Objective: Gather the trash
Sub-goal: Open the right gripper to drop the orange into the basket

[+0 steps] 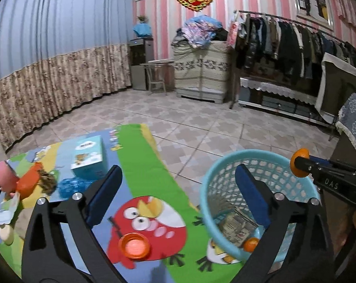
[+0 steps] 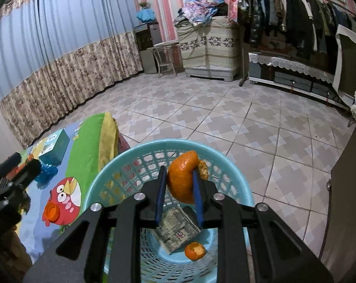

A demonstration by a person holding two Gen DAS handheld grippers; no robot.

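While clamped on orange peel above the basket — right gripper; left gripper spread wide, empty.

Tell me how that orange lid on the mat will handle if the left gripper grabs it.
The orange lid looks low and flat on the mat, so the fingers may slide over its thin rim. Glossy plastic, probably light and slippery. Round, so it could roll if tipped on edge. The left gripper is open above it.

Dim indoor light, soft shadows, fisheye-bent edges — slight blur, dark corners
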